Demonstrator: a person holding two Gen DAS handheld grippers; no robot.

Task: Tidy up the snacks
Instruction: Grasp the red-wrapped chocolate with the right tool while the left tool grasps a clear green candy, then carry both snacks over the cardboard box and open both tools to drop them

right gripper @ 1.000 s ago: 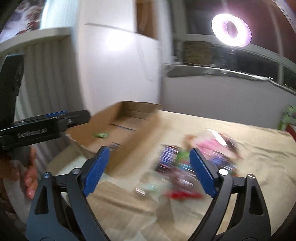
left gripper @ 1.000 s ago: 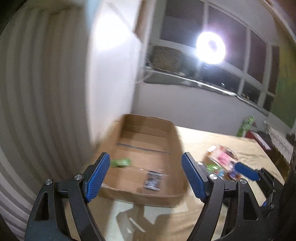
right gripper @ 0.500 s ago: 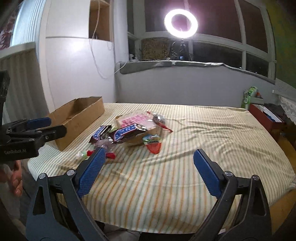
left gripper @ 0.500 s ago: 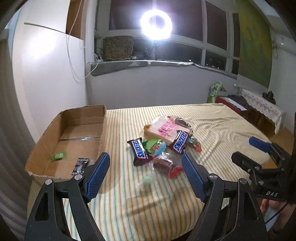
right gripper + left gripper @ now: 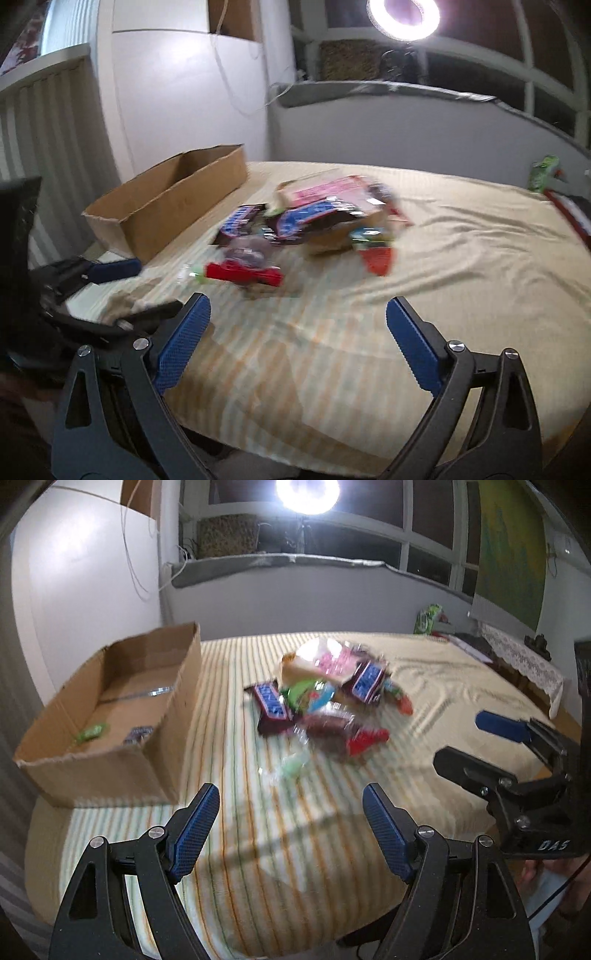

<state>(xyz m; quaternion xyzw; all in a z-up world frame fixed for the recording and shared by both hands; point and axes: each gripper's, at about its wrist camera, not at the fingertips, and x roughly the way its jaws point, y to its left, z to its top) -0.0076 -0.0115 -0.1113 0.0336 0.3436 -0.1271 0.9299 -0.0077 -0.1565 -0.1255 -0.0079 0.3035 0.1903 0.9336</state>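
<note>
You have a loose pile of snacks (image 5: 325,701) heaped on the striped cloth just to the right of the cardboard box (image 5: 110,716), with two dark blue-labelled chocolate bars (image 5: 271,703) and a pink-printed packet (image 5: 328,662) among them, all blurred. A red-wrapped piece (image 5: 365,738) lies at the pile's near edge. Inside the box, near its front wall, you have a small green sweet (image 5: 90,732) and a dark wrapper (image 5: 138,734) lying flat.
</note>
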